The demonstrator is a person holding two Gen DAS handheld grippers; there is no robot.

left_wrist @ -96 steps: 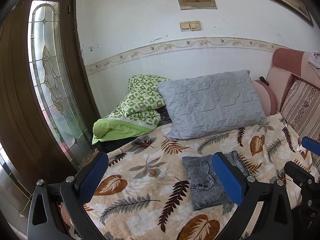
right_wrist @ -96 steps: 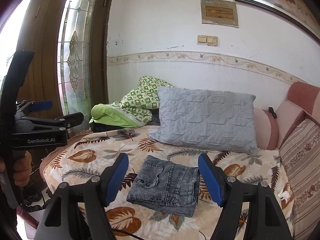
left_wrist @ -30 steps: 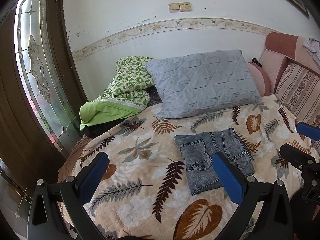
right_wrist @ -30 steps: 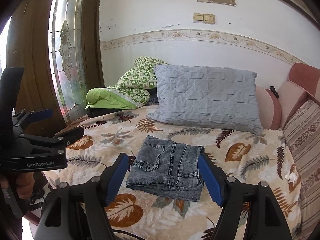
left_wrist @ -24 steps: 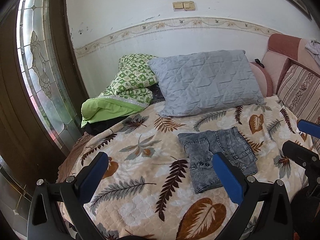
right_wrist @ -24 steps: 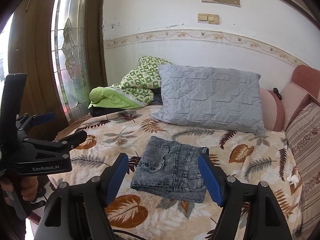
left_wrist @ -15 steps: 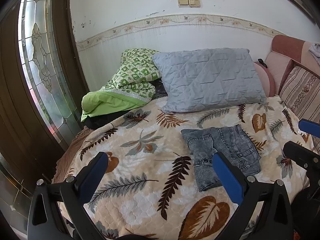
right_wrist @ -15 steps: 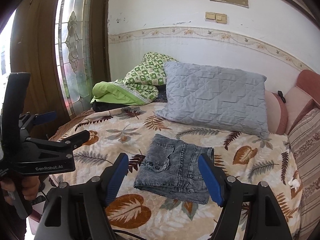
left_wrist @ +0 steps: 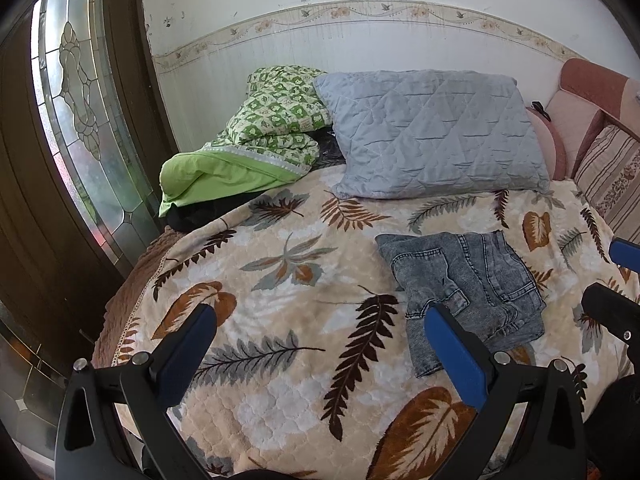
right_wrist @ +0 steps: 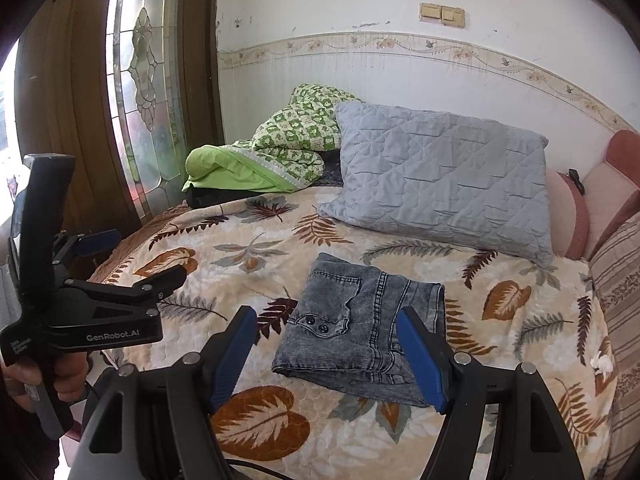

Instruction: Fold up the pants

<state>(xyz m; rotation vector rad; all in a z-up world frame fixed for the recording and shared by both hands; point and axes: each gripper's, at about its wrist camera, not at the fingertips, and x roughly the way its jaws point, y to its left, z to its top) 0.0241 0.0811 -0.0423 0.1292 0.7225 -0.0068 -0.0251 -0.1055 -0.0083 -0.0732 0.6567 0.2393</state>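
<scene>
Grey denim pants [left_wrist: 464,284] [right_wrist: 360,320] lie folded into a small rectangle on the leaf-print bedspread [left_wrist: 280,280] [right_wrist: 248,256], waistband buttons toward the near left. My left gripper [left_wrist: 320,344] hovers open over the bedspread, the pants just past its right finger. My right gripper [right_wrist: 326,344] hangs open above the near edge of the pants, nothing between its blue pads. A hand holds the left gripper's handle [right_wrist: 44,280] at the left of the right wrist view.
A grey quilted pillow [left_wrist: 432,136] [right_wrist: 444,176] and a green patterned blanket [left_wrist: 260,140] [right_wrist: 280,144] lie at the back by the wall. A wooden door with leaded glass [left_wrist: 76,120] stands left. Striped cushions [left_wrist: 612,176] line the right side.
Both grippers have sunk and drifted toward the bed, so the pants and bedspread look larger and nearer. The pants lie as before. Both grippers stay open.
</scene>
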